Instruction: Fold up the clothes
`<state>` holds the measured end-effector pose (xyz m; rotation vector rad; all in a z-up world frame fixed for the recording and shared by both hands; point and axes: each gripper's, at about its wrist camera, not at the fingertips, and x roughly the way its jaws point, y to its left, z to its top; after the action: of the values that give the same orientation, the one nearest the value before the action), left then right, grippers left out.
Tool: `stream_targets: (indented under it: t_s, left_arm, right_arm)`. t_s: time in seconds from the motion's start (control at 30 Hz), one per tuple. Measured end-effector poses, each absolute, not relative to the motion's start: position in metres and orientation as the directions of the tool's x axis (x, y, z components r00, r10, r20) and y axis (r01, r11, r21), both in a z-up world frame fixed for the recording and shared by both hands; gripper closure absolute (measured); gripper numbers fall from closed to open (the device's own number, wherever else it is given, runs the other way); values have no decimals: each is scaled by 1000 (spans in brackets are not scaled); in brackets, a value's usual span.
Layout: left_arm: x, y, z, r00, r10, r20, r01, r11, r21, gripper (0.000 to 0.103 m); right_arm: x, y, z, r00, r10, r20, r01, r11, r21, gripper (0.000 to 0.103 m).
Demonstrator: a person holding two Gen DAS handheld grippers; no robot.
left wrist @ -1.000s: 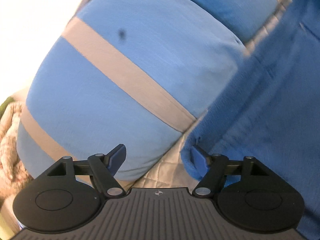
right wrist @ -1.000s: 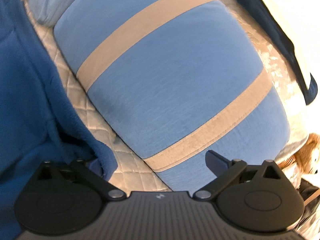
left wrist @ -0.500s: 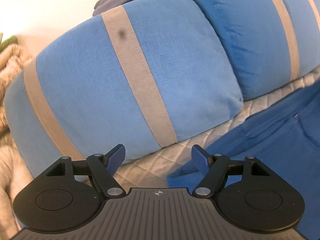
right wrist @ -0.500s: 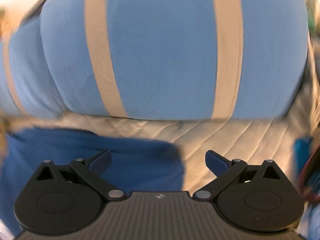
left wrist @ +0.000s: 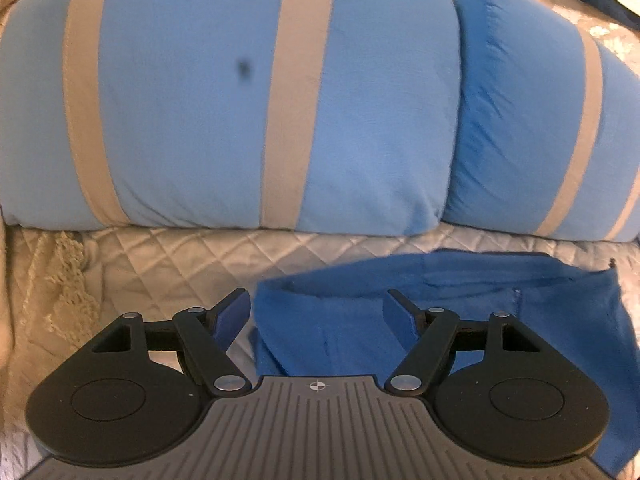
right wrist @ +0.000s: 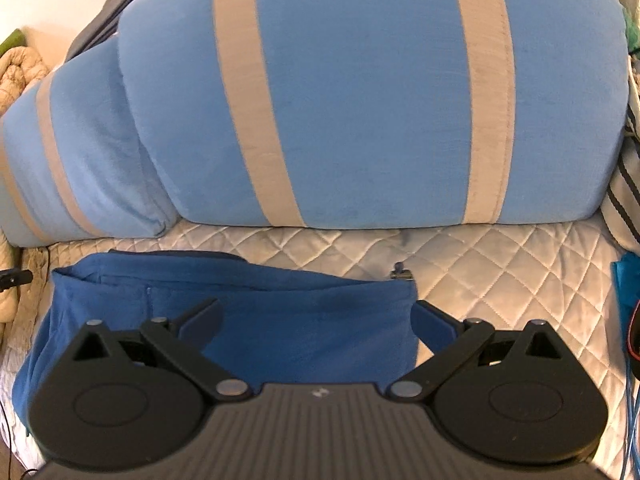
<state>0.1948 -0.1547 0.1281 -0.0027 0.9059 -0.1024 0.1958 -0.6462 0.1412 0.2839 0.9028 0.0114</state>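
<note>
A dark blue garment point(left wrist: 500, 304) lies flat on a pale quilted bedcover point(left wrist: 160, 256), its upper edge running straight across. In the left wrist view my left gripper point(left wrist: 318, 312) hovers over the garment's left end, jaws open and pads touching nothing. The right wrist view shows the same garment point(right wrist: 280, 304) under my right gripper point(right wrist: 318, 318). That gripper is also open, and the garment's right edge sits just inside its right finger point(right wrist: 434, 324). Neither gripper holds cloth.
Two big light-blue pillows with beige stripes point(left wrist: 240, 112) point(right wrist: 360, 92) stand right behind the garment. A fringed beige blanket point(left wrist: 60, 304) lies at the left. A small metal clip point(right wrist: 401, 273) rests on the bedcover by the garment's corner. Teal cloth and cables point(right wrist: 624, 288) are at the right.
Both wrist views have rolled from strongly tilted to level and lifted a little. The garment's ends, bunched at the fingers before, now lie spread flat below the open jaws.
</note>
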Motion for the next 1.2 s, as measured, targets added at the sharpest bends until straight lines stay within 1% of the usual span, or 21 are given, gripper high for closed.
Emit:
stream_targets:
  t_s: [0.1,0.37,0.6,0.73,0.87,0.9,0.93,1.0,1.1,1.2]
  left_arm:
    - [191,-167,128,584,-141,-799,118,989,-89,30]
    - [184,-201,115,560,-218,-799,188,973,-134,30]
    - [194,-225,79,583,-238,-777,170,971,-170,30]
    - [196,-237,59,655,-206,-727,140,978,-152,29]
    - [200,-247,37,699,-170,-695,128,985,-113,23]
    - [200,-250,32,711,-164,-684,128,986,-103,19]
    - [201,-253,28,719,-163,-675,137,986,-92,10]
    - [201,-260,20,729,-166,-664,166,984,-64,0]
    - [201,-271,10,746,-129,-653,166,986,-6,0]
    - [204,-271,6,750,-127,-649,160,987,-8,0]
  right_arm:
    - [196,-632,139,622,152,-768,87,962,260,0]
    - [198,-589,114,637,179,-750,6,972,237,0]
    - [200,-547,88,695,186,-694,-57,977,205,0]
    - [209,-525,69,734,167,-658,-75,983,166,0]
    - [221,-512,47,765,118,-633,-34,989,143,0]
    - [224,-509,42,774,99,-625,-19,991,133,0]
    - [227,-507,37,782,77,-619,-1,992,123,0]
    - [233,-506,26,785,38,-618,41,993,114,0]
    - [241,-505,9,774,-5,-633,82,992,93,0]
    - [245,-496,0,760,-41,-648,84,996,35,0]
